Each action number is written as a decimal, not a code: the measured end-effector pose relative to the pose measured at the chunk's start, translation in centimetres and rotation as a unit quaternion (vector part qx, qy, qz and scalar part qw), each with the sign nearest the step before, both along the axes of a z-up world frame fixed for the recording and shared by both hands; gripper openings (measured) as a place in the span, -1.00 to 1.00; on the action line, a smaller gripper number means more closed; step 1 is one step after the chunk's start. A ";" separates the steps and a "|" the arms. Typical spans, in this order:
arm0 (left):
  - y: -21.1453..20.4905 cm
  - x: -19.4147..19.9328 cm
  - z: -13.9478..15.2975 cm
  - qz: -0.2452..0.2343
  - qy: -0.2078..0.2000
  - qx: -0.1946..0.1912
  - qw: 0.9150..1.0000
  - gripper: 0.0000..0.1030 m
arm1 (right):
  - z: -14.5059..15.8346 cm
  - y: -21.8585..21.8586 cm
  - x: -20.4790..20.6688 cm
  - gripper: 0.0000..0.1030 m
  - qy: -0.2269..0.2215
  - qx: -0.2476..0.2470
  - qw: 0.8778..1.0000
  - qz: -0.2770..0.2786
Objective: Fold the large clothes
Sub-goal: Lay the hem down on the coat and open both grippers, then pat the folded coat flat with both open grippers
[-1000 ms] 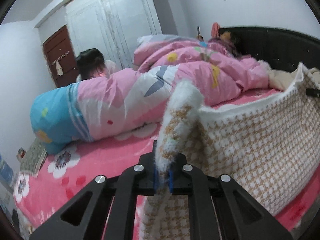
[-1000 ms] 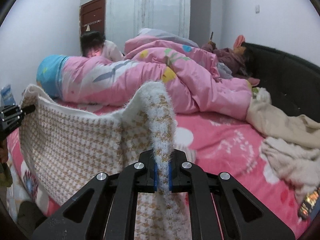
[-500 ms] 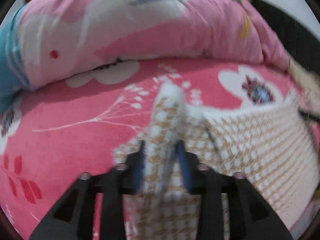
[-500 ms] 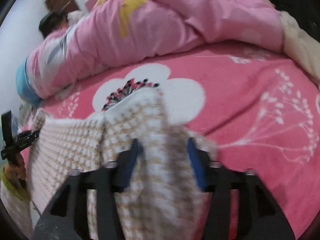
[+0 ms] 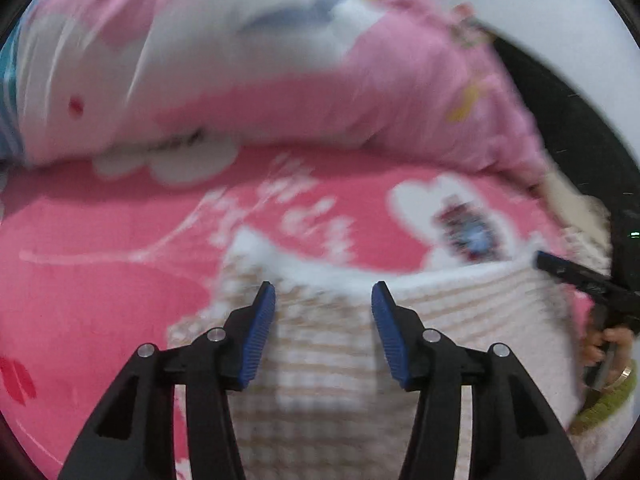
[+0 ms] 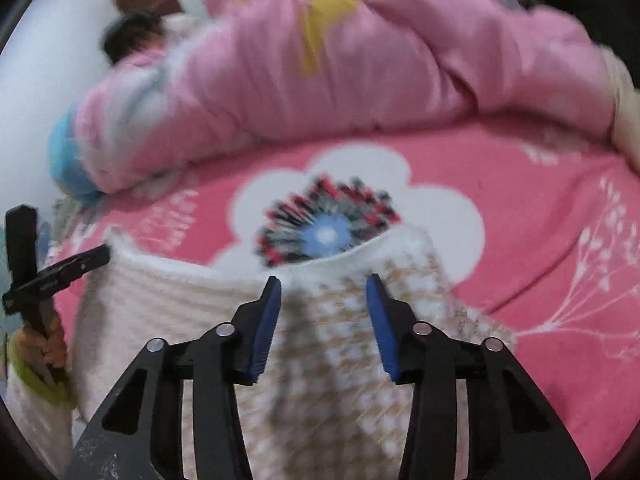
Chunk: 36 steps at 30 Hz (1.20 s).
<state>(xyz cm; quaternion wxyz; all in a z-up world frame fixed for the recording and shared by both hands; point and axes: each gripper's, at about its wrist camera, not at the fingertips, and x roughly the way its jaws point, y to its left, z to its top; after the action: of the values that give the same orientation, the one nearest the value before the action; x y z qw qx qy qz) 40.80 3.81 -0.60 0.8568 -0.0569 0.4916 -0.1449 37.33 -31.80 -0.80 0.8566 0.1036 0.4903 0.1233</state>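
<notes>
A white-and-tan houndstooth knit garment [image 5: 320, 360] lies spread on the pink flowered bedsheet [image 5: 100, 280]. My left gripper [image 5: 323, 288] hovers over its left top corner. Its jaws are apart and opening, with the knit beneath them and not pressed by the blue pads. In the right wrist view the garment [image 6: 340, 340] has its top edge at the sheet's big white flower [image 6: 432, 208]. My right gripper [image 6: 323, 279] stands over the right corner. Its jaws are apart and closing, and its pads are off the cloth.
A bulky pink quilt [image 5: 280, 80] runs across the bed behind the garment, and a person's dark hair [image 6: 132, 36] shows at its left end. A dark headboard [image 5: 580, 120] is at the right. Beige clothes [image 6: 628, 120] lie at the bed's right edge.
Both grippers held the garment's top corners up, swung down over the bed and let go. The knit now lies flat on the sheet, and both pairs of jaws stand apart.
</notes>
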 end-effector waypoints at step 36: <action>-4.8 -19.2 2.5 -0.082 -0.118 0.029 0.989 0.13 | 3.4 8.8 -18.6 0.22 -0.097 -0.117 0.987 0.046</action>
<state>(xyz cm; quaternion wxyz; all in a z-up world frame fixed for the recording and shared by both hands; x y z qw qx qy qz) 21.62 -1.03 1.94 0.8954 0.0255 0.3939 -0.2060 18.72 -22.98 2.56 0.8999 -0.0323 0.4198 0.1138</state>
